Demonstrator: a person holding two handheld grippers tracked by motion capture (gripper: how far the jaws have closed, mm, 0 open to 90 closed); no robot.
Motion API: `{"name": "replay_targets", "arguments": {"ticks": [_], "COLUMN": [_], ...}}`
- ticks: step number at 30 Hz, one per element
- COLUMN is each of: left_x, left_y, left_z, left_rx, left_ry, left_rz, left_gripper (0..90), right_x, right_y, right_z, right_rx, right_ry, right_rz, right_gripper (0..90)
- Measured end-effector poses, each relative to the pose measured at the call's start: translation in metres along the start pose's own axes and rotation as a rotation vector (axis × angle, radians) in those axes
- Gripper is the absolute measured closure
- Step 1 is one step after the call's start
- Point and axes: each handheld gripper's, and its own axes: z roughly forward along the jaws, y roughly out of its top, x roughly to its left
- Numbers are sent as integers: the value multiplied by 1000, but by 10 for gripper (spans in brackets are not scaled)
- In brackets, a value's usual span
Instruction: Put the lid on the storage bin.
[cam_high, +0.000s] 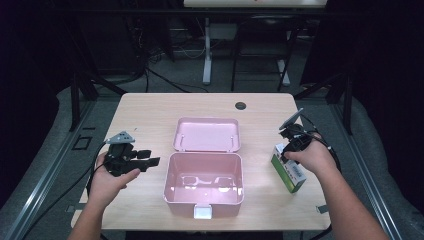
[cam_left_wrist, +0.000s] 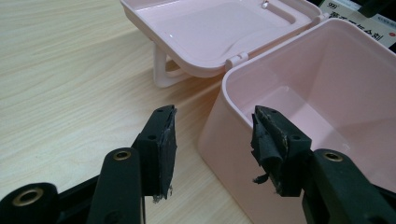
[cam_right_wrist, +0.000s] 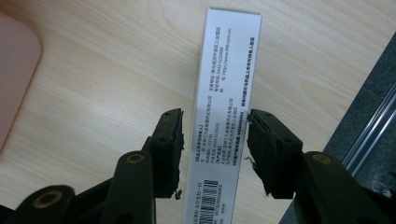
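A pink plastic box (cam_high: 172, 192) stands open at the table's middle, its lid (cam_high: 207, 134) folded back behind it, and the inside looks empty. My left gripper (cam_high: 148, 158) hovers open just left of the box; in the left gripper view its jaws (cam_left_wrist: 212, 135) stand wide beside the box's near corner (cam_left_wrist: 224, 154), with nothing between them. A white and green medicine carton (cam_high: 294, 176) stands on its narrow side at the right. My right gripper (cam_right_wrist: 215, 140) points down over the carton (cam_right_wrist: 224, 74), jaws straddling it; a sliver of table shows beside the left pad.
The wooden table (cam_high: 150, 110) has a round cable hole (cam_high: 241, 105) at the back. Its right edge (cam_right_wrist: 355, 121) runs close beside the carton. The carton's corner (cam_left_wrist: 359, 18) shows beyond the pink box in the left gripper view.
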Motion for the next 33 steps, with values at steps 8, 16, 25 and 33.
{"name": "replay_targets", "arguments": {"ticks": [8,16,25,33], "left_x": [1,2,2,3], "left_y": [0,-1,-1,-1], "left_z": [-1,-1,-1,0], "left_rx": [-3,-6,-6,-1], "left_ry": [4,5,4,2], "left_rz": [-4,-13,-16,-16], "left_gripper": [498,498,499,499], "right_x": [-4,-3,8,7], "right_y": [-1,-4,-13,-14], "right_z": [10,10,8,13], "right_rx": [35,31,44,92], "right_ry": [11,30,30,40], "right_rz": [9,-4,-87,-82], "right_gripper": [587,617,616,583]}}
